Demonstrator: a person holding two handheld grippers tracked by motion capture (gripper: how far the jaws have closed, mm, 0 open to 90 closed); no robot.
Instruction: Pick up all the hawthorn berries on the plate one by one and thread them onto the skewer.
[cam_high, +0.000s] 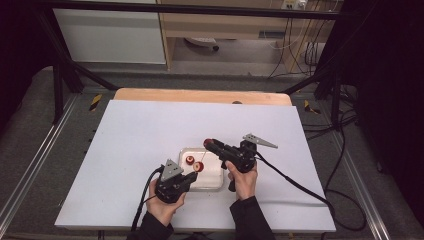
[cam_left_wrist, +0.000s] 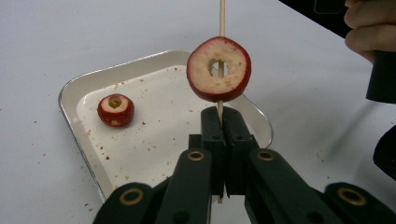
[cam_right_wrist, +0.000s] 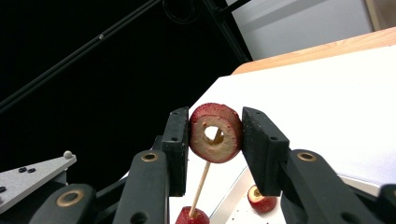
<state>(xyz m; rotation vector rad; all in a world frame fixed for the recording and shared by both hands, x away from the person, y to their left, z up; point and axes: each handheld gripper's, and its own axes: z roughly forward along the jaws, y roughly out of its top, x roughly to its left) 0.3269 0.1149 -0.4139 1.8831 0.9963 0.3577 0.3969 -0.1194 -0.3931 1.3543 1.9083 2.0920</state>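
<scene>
My left gripper (cam_left_wrist: 220, 116) is shut on a thin wooden skewer (cam_left_wrist: 222, 18) that stands upright, with a cored red fruit (cam_left_wrist: 205, 74) threaded low on it. From above, this gripper (cam_high: 192, 175) sits at the front edge of a white tray (cam_high: 212, 181). My right gripper (cam_right_wrist: 215, 135) is shut on a second cored red fruit (cam_right_wrist: 229, 140), held over the tray's far edge (cam_high: 208, 143). The skewer (cam_right_wrist: 201, 184) rises to this fruit from below, and its tip shows in the hole. A third red fruit (cam_left_wrist: 115, 110) lies in the tray (cam_left_wrist: 84, 84).
The tray rests on a white board (cam_high: 140, 140) over a wooden table (cam_high: 200, 95). Red crumbs speckle the tray and the board around it. Cables (cam_high: 300, 182) trail from both grippers. Black frame bars (cam_high: 65, 70) stand at the back corners.
</scene>
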